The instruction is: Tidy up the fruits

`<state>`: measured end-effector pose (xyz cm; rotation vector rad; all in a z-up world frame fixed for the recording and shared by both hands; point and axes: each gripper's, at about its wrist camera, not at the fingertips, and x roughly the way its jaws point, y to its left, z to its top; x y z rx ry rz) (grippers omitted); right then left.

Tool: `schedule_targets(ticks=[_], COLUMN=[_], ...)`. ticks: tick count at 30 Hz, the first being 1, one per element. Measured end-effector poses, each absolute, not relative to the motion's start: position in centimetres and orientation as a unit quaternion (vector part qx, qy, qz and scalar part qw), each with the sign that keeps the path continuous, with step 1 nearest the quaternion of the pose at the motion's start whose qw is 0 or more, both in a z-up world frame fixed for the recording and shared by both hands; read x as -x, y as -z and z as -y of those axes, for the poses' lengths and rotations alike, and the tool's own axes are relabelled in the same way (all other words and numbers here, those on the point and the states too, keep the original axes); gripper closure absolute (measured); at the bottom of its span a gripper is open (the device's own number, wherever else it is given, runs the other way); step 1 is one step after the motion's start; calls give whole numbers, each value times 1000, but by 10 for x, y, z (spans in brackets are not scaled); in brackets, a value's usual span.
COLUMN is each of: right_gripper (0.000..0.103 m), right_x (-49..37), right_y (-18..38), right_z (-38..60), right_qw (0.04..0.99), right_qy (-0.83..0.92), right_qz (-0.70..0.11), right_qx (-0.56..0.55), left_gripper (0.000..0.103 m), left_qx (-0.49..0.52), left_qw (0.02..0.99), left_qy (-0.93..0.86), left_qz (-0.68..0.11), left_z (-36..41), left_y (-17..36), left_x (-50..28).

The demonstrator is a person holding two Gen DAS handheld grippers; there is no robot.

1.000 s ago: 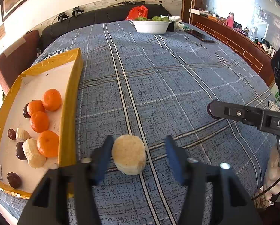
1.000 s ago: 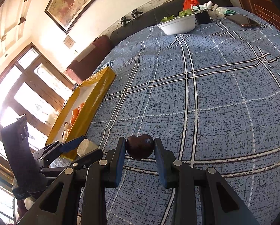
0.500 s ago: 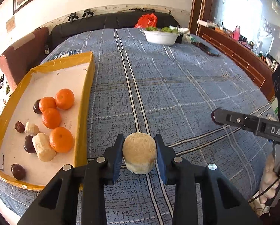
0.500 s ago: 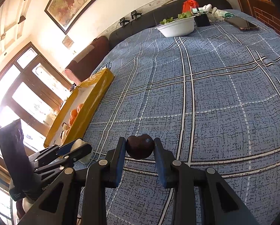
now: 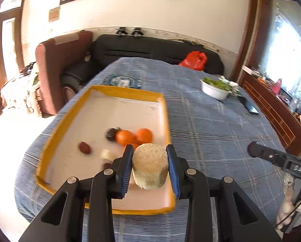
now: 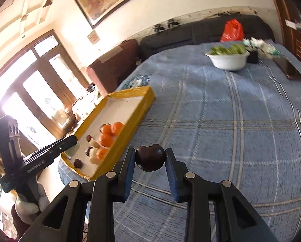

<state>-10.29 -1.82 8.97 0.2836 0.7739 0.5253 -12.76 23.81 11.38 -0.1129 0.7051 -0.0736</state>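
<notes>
Your left gripper (image 5: 150, 166): clamped on tan banana chunk (image 5: 150, 165), lower centre, over yellow-rimmed tray (image 5: 166, 119) | your right gripper (image 6: 150, 161): clamped on dark plum (image 6: 150, 157), lower centre, above blue plaid cloth (image 6: 231, 131).

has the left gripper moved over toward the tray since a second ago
Yes. The left gripper, shut on the pale round piece, was over the blue cloth beside the yellow tray; now it hangs over the tray.

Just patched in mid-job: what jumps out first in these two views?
The left gripper is shut on a pale round fruit chunk in front of the yellow-rimmed tray. The right gripper is shut on a dark plum-like fruit over the blue plaid cloth. Oranges sit clustered in the tray.
</notes>
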Motion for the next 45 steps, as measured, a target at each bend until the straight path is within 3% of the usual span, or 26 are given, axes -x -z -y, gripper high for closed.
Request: schedule_targets(ticks=[8,17,28,30,32,38,45], right_gripper=[70,69,69,69,68,66,63], right_x=[65,19,-37,-43,-46,-51,-41], right_y=[-119,-75,-36,-33,-31,-35,-50], right_z=[-71,-173,-229,-236,-238,-240,-225], right_qw=[868,819,790,787,785,787,795], right_qy=[-318,-366,-363,-362,-361,-361,-363], right_qz=[-374,-440,-494,-499,-501,-497,-482], right_qx=[-82,-40,-30,-33,-35,-50,-64], left_gripper=[71,71,71,67,53,41,37], left_qx=[69,107,135,141,145,141,144], left_qw=[927,909,905,907,910,917,917], left_qy=[-38,-58,-49,-47,-47,-52,-62], left_qz=[-366,-399,-400,-395,-387,-369,-367], left_z=[-306,-349,-359,-362,-364,-361,-352], left_y=[-103,-68,-56,-59,-63,-73,-76], left_x=[101,72,68,72,76,89,102])
